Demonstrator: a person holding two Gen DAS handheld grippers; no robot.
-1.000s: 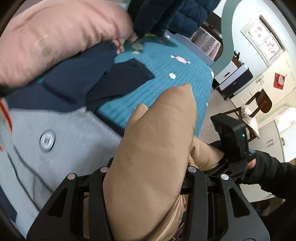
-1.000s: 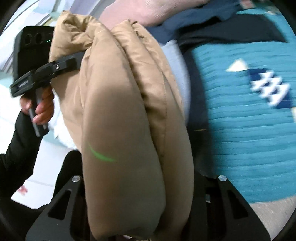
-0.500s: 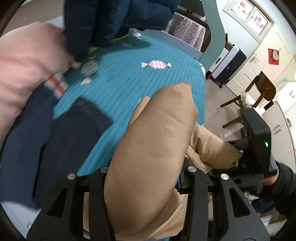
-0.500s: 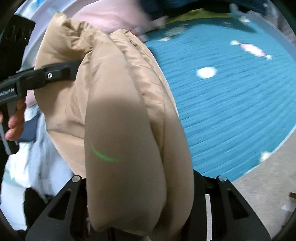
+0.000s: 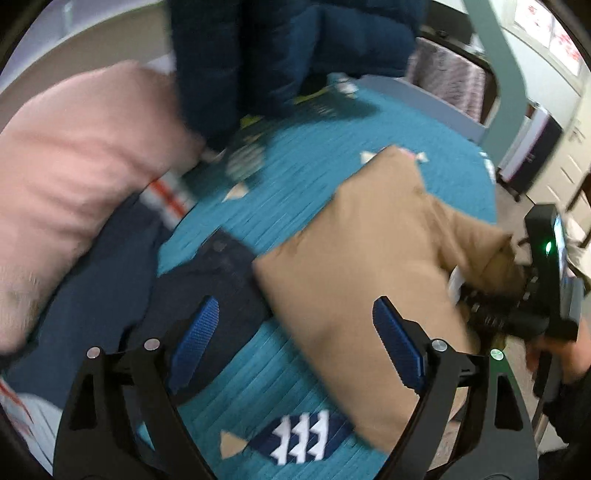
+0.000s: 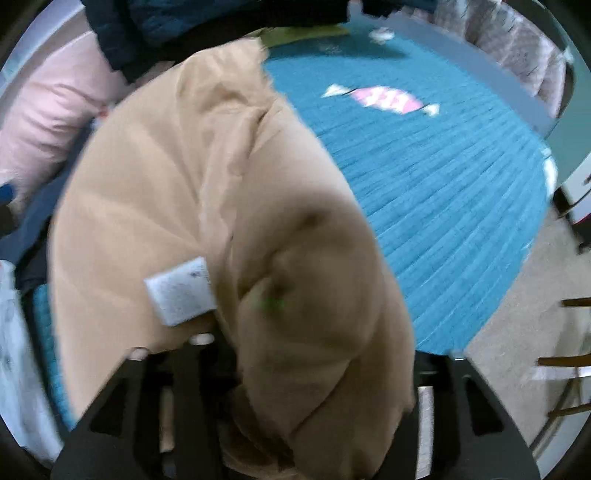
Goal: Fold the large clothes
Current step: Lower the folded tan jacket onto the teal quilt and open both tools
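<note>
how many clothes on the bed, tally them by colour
tan: 1, the puffy jacket
pink: 1, the padded garment
dark teal: 1, the quilted coat
navy: 1, the flat top
grey-white: 1, a piece at the lower left edge, mostly out of frame
total: 5

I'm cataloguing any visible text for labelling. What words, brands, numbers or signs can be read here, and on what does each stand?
Nothing can be read.
White tag on the tan padded jacket: dark print, too blurred.
Red-and-white sheets on the far wall: too blurred and cut off.
</note>
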